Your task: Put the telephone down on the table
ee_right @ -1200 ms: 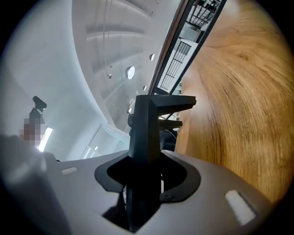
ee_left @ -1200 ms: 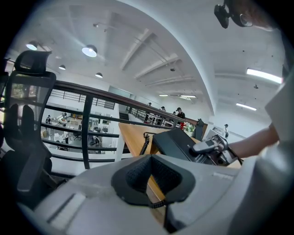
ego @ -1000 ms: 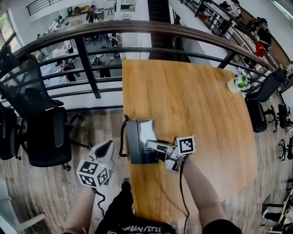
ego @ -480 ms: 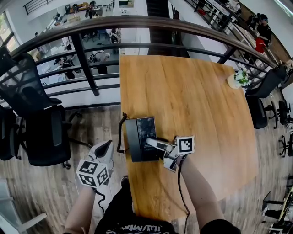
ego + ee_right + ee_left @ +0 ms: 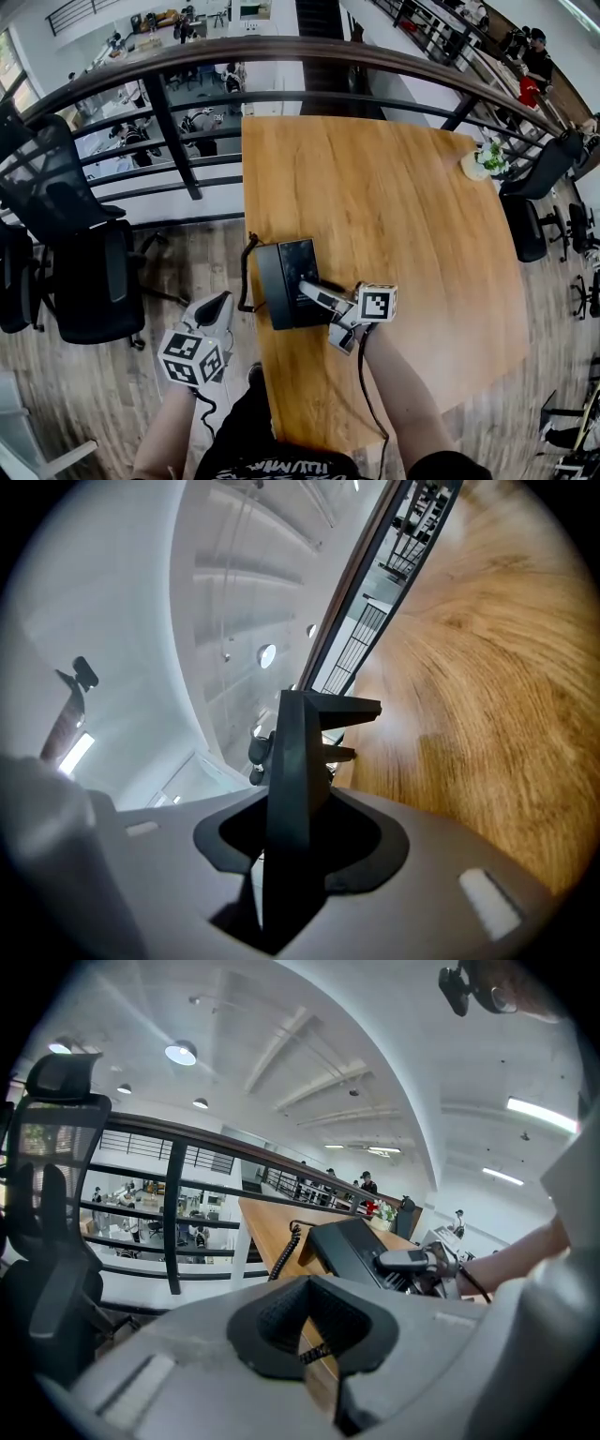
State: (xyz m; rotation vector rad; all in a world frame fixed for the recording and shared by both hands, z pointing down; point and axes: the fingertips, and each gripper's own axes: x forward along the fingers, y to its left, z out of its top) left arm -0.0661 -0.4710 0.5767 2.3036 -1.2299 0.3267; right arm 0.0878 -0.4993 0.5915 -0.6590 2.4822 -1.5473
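- Wooden table [image 5: 403, 216] beside a balcony railing [image 5: 178, 131] is mostly bare;
- telephone [image 5: 286, 272] sits at its near left edge, seemingly tilted, with its coiled cord [image 5: 247, 277] hanging over the side; setting down looks nearly done, with levelling and release left;
- right gripper [image 5: 314, 292] clamps the telephone's edge at a middling width; left gripper [image 5: 214, 309] hangs off the table, jaws together, empty;
- small pot [image 5: 478, 167] at the far right corner holds a green plant.

Head view overhead — table [image 5: 394, 216] shared.
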